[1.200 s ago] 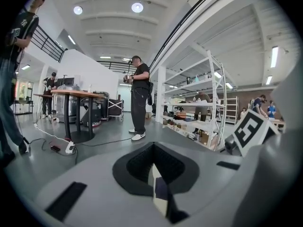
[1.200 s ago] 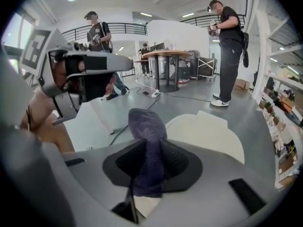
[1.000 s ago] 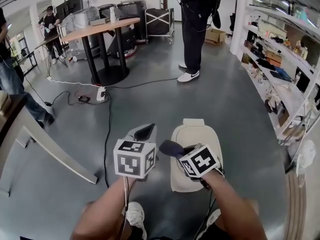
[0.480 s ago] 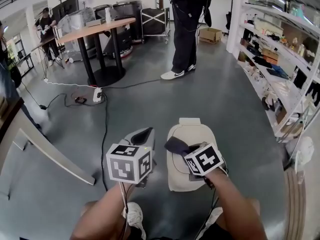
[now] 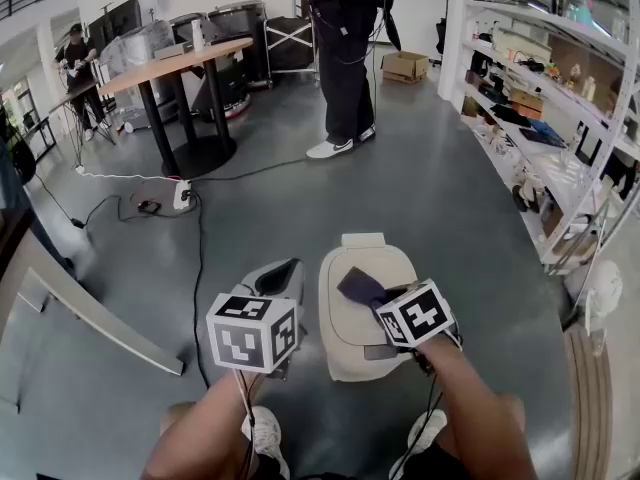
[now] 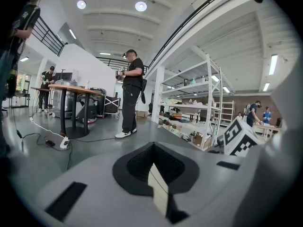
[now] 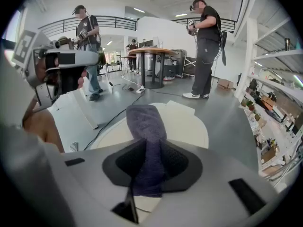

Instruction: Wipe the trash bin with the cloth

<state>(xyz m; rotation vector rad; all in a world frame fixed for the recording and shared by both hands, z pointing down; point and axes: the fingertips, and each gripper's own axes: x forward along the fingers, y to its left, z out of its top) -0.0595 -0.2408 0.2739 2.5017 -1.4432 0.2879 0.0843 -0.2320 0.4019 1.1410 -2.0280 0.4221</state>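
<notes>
A cream trash bin (image 5: 352, 340) stands on the grey floor just in front of me. My right gripper (image 5: 374, 302) is shut on a dark purple cloth (image 5: 360, 286), which lies on the bin's lid. In the right gripper view the cloth (image 7: 144, 124) runs out from between the jaws across the pale lid (image 7: 187, 124). My left gripper (image 5: 281, 279) hovers to the left of the bin, apart from it. Its jaws are shut with nothing between them (image 6: 152, 150).
A person (image 5: 340, 58) stands a few steps beyond the bin. A round table (image 5: 175, 63) is at the far left, with a cable and power strip (image 5: 182, 196) on the floor. Loaded shelves (image 5: 560, 148) line the right side. A white beam (image 5: 90, 318) lies at left.
My right gripper has slid the cloth from the lid's left edge toward its middle. The left gripper stays beside the bin. The standing person has stepped a little leftward.
</notes>
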